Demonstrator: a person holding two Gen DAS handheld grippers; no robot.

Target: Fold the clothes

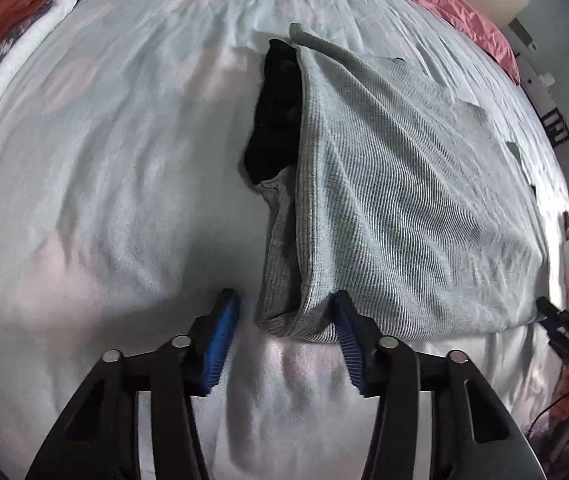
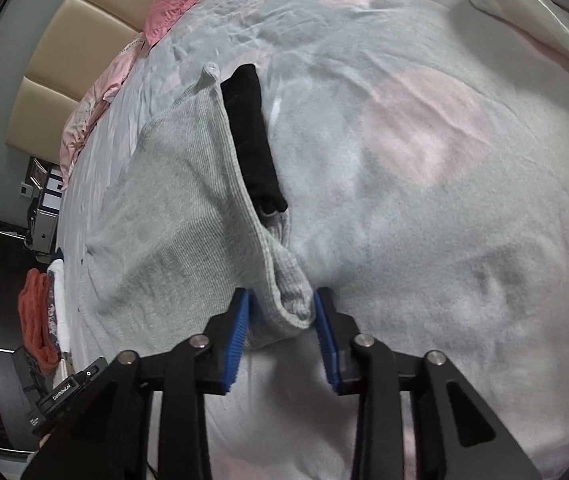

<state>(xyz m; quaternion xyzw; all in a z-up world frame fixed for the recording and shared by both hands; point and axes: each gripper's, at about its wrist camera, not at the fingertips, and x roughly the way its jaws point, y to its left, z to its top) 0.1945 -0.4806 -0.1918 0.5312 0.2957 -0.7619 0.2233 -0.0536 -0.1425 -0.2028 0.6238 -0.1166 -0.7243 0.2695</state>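
A: Left wrist view: a grey ribbed garment point(image 1: 384, 200) lies folded on a pale, wrinkled bedsheet point(image 1: 124, 160), running from upper centre of the frame to the lower centre. A black cloth point(image 1: 276, 120) shows from under its left edge. The left gripper point(image 1: 284, 320) sits at bottom centre, its blue ridged pads point(image 1: 220, 344) standing apart on either side of the garment's near corner; the right pad touches the knit, the left pad is clear of it, so nothing is clamped.

B: And only this view shows?

A: A stack of orange, patterned and white fabric point(image 1: 16, 52) at upper left, a pink pillow point(image 1: 456, 8) at upper right, and the other gripper with a hand at the right edge.

B: The right wrist view?

A: The same garment point(image 2: 180, 208) fills the left centre, the black cloth point(image 2: 252, 136) now along its right edge. The right gripper point(image 2: 282, 316) straddles a rolled corner of the knit; the pads point(image 2: 236, 344) flank it closely, but whether they press it I cannot tell. Here alone: a padded beige headboard point(image 2: 64, 60) at upper left and a white crumpled cloth point(image 2: 524, 8) at upper right.
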